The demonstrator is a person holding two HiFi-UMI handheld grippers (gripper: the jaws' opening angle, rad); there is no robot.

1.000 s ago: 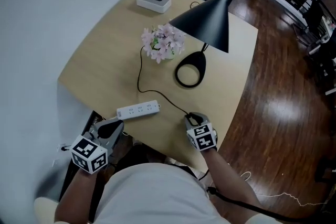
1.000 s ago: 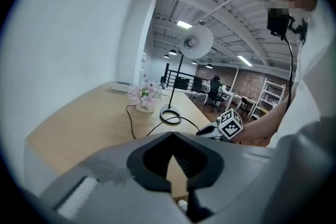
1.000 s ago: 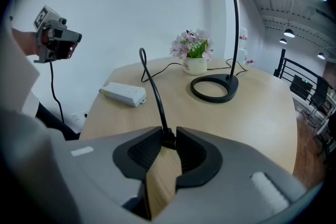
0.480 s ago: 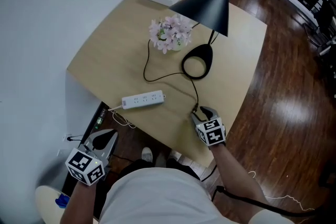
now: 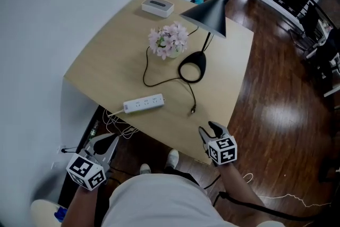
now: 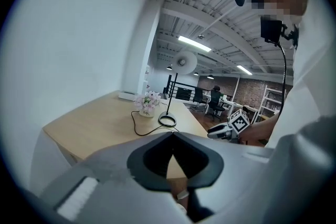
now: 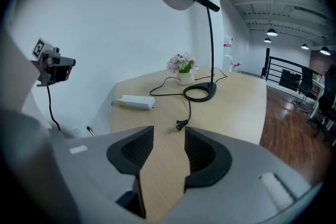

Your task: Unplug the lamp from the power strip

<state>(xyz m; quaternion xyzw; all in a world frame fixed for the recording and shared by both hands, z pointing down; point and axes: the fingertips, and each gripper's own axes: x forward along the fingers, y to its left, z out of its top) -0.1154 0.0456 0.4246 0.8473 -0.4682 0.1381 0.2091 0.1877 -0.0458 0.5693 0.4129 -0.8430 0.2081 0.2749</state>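
Observation:
The white power strip (image 5: 143, 104) lies on the wooden table (image 5: 111, 56) with no plug in it. The black lamp (image 5: 208, 12) stands at the back, its ring base (image 5: 192, 68) on the table. Its cord runs forward to the black plug (image 5: 192, 110), which lies loose on the table (image 7: 247, 107), just past my right gripper's tips. My right gripper (image 5: 211, 128) hangs off the near table edge, its jaws opening with nothing between them (image 7: 169, 130). My left gripper (image 5: 109, 141) is low at the left, below the table edge, shut and empty (image 6: 172, 135).
A pot of pink flowers (image 5: 169, 41) stands beside the lamp base. A white box (image 5: 157, 6) sits at the far corner. A white wall runs along the left. Dark wood floor (image 5: 276, 98) lies to the right, and cables (image 5: 119, 124) hang under the table.
My right gripper has opened, let go of the plug and drawn back off the table edge. The plug now lies on the table. My left gripper has dropped lower.

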